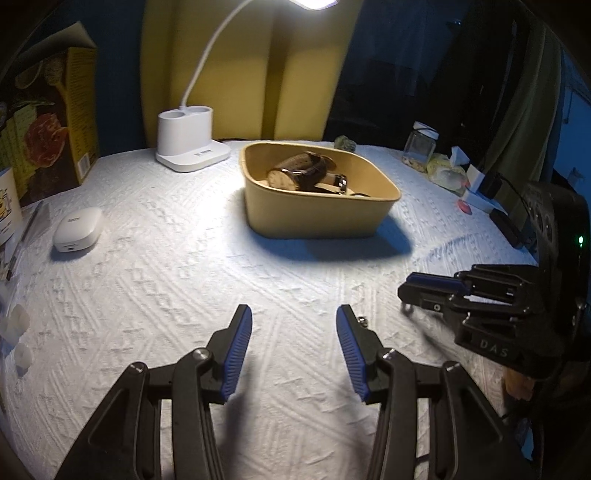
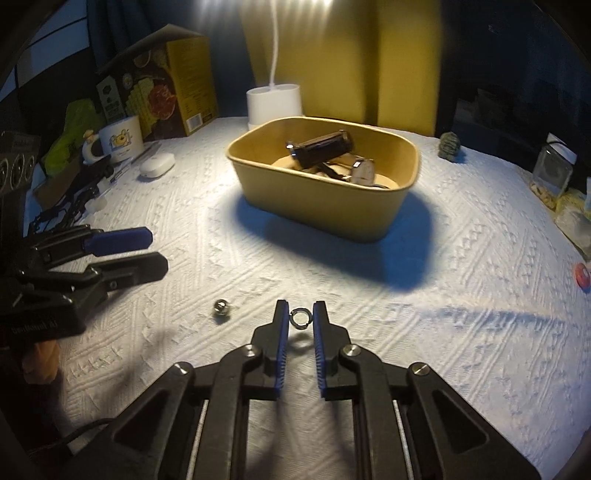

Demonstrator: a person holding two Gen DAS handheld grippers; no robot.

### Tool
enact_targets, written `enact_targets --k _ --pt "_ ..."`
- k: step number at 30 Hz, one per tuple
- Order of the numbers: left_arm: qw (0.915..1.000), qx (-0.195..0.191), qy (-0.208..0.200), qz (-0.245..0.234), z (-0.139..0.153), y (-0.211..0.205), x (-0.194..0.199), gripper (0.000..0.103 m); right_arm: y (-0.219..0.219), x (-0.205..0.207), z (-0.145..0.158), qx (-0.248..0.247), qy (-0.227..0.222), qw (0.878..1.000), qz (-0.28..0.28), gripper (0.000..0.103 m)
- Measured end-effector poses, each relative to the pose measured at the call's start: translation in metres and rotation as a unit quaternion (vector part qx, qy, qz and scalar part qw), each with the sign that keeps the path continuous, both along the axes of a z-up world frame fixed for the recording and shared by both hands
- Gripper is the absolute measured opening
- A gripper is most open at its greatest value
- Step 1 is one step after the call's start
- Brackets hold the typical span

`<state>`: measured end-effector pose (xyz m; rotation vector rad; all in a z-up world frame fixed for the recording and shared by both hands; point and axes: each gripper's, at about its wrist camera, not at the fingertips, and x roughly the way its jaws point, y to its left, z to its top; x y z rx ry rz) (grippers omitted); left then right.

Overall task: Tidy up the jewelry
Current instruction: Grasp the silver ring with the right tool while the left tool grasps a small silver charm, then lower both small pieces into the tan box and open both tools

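lamp head (image 1: 317, 3): cut off | small bead (image 2: 221, 307): perhaps earring, unclear
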<state>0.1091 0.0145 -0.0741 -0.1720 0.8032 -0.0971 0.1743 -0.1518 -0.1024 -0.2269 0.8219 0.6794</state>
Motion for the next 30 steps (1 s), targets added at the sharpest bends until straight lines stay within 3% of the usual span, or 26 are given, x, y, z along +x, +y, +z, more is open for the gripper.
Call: enact_targets --k 13,16,24,30 --pt "0.9985 0.019 0.015 -0.05 -0.005 -0.04 0.016 0.047 -0.034 0.009 0.001 0.021 0.005 0.999 -0.026 0.012" --pt "0.9979 0.021 0.02 -0.057 -0.007 -0.046 0.02 0.034 -0.04 0.009 0.0 0.025 0.006 0.999 -0.031 0.012" --pt "0.9954 0.041 0.045 -0.074 -0.02 -0.062 0.027 0.012 -0.052 0.01 0.001 0.031 0.004 0.999 -0.042 0.012" --pt "0.9949 0.052 0.039 -0.077 -0.018 -0.066 0.025 0.011 -0.052 0.008 0.003 0.034 0.001 0.999 -0.042 0.012"
